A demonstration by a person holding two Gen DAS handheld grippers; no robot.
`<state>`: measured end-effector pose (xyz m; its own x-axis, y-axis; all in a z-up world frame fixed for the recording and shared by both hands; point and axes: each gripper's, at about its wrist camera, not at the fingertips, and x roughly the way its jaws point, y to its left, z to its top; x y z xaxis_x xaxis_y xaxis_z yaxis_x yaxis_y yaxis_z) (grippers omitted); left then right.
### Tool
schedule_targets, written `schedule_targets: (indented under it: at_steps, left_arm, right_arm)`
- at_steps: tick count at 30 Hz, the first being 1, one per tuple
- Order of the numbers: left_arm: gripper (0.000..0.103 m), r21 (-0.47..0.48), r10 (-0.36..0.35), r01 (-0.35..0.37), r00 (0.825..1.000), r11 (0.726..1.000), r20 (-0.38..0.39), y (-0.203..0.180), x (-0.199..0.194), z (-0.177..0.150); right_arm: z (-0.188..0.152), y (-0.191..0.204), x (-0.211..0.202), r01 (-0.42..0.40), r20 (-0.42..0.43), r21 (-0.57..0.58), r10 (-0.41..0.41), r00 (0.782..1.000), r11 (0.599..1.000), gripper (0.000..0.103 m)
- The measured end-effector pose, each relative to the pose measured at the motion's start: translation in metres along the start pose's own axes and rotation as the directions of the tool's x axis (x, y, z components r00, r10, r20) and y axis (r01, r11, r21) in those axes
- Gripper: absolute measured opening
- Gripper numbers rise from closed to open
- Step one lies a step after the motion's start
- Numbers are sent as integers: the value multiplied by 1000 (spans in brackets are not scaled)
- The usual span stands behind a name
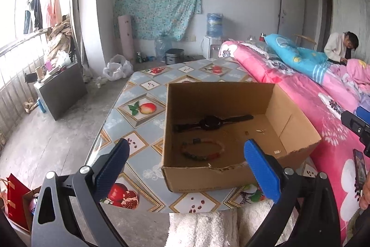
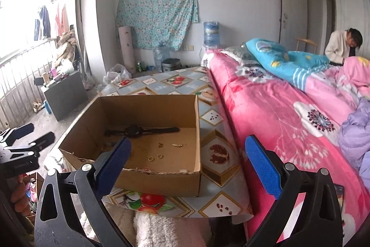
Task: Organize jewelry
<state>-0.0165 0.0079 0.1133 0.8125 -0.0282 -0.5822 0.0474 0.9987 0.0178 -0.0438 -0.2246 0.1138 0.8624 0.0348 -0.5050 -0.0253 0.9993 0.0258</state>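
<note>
Standing wide apart, the jaws of the left gripper hold nothing; its blue pads frame the near wall of the box from above and in front, clear of the cardboard. The right gripper is spread just as wide and is empty too, hovering over the box's near right corner without touching it.

The box is open-topped brown cardboard with a ragged, torn near rim, and it sits on a table covered in a fruit-patterned cloth. All the jewelry lies on the box floor. A black watch lies flat with its strap stretched out toward the far wall. Nearer the front, at the left, a bead bracelet of mixed colours lies in a loop, apart from the watch. In the right wrist view two small gold rings lie side by side near the front, with a few tiny gold pieces scattered behind them; what those pieces are is too small to tell.

A white fluffy towel hangs off the table's near edge. A bed with a pink floral quilt runs along the table's right side, a blue quilt piled on it. At its far end a person in a pale top bends forward. A floral sheet hangs on the back wall, with a water dispenser to its right.
</note>
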Motion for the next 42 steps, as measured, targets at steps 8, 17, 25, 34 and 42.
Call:
schedule_targets:
  at_steps: [8, 17, 25, 34, 42]
  left_arm:
    - [97, -9, -11, 10, 993, 1000, -117, -17, 22, -19]
    - [97, 29, 28, -22, 975, 999, -221, -37, 46, -42]
    - [97, 35, 39, -31, 969, 999, -244, -46, 58, -43]
    - [97, 27, 58, -52, 962, 998, -266, -45, 62, -38]
    - [97, 12, 48, -46, 949, 999, -312, -44, 69, -34]
  right_arm:
    - [-23, 13, 28, -36, -157, 2, 36, 987, 999, 95]
    - [-51, 13, 55, -17, -307, 58, 34, 951, 998, 95]
    - [-53, 13, 68, -24, -346, 75, 49, 937, 997, 95]
    - [-52, 7, 77, -20, -380, 114, 63, 923, 993, 95]
    - [-55, 8, 81, -49, -408, 131, 99, 907, 990, 95]
